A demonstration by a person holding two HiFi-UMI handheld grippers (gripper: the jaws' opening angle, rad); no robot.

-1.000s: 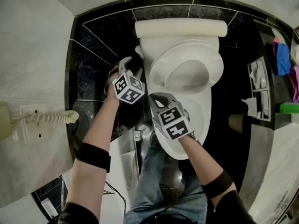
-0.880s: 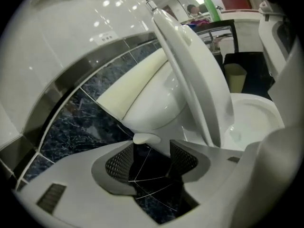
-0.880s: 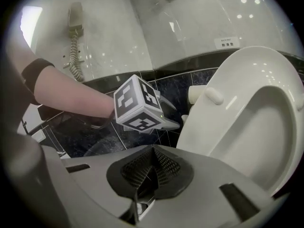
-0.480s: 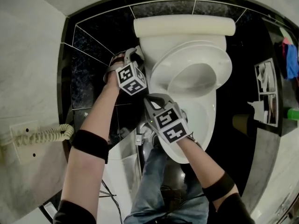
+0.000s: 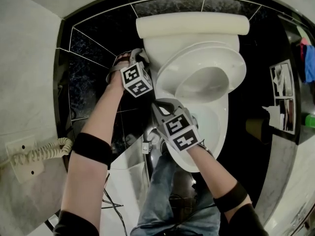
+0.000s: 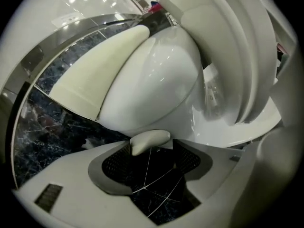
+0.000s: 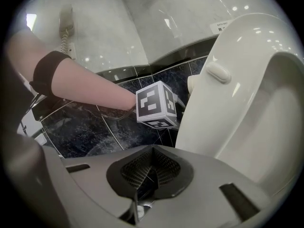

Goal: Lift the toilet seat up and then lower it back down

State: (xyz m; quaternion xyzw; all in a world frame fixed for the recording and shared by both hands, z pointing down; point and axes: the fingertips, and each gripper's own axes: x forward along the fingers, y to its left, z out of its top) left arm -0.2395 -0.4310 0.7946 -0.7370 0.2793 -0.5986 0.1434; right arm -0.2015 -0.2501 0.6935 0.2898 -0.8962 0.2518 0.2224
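Nearest the person, the right gripper [image 5: 166, 108] hangs over the front-left rim of the bowl [image 5: 216, 132]. Its jaws are pressed together with nothing between them, and it slopes gently downward. In the right gripper view the toilet seat [image 5: 170, 75] stands raised at 2 to 3 o'clock from those jaws. Its underside faces them and a small bumper [image 7: 218, 72] shows on it.

Farther out, at about 11 o'clock from the right gripper in the head view, the left gripper [image 5: 137, 57] sits on the seat's left flank, close to the hinge end. The forearm [image 5: 98, 127] is stretched forward and the gripper is pitched steeply down. Its jaws have just been opening and now stand wide. A small cream tab [image 6: 149, 141] lies at their mouth with no pad pressing on it. What the tab is I cannot tell. From these jaws the raised seat, with what looks like the lid behind it, rises at 1 to 2 o'clock.

In the head view the seat's oval runs roughly from 8 to 2 o'clock, with the hinge end toward the tank [image 5: 192, 26] at 12 o'clock. With the seat up, lowering seems to be what remains. The left gripper looks nearer to the seat's edge and has the jaws ready to take it.
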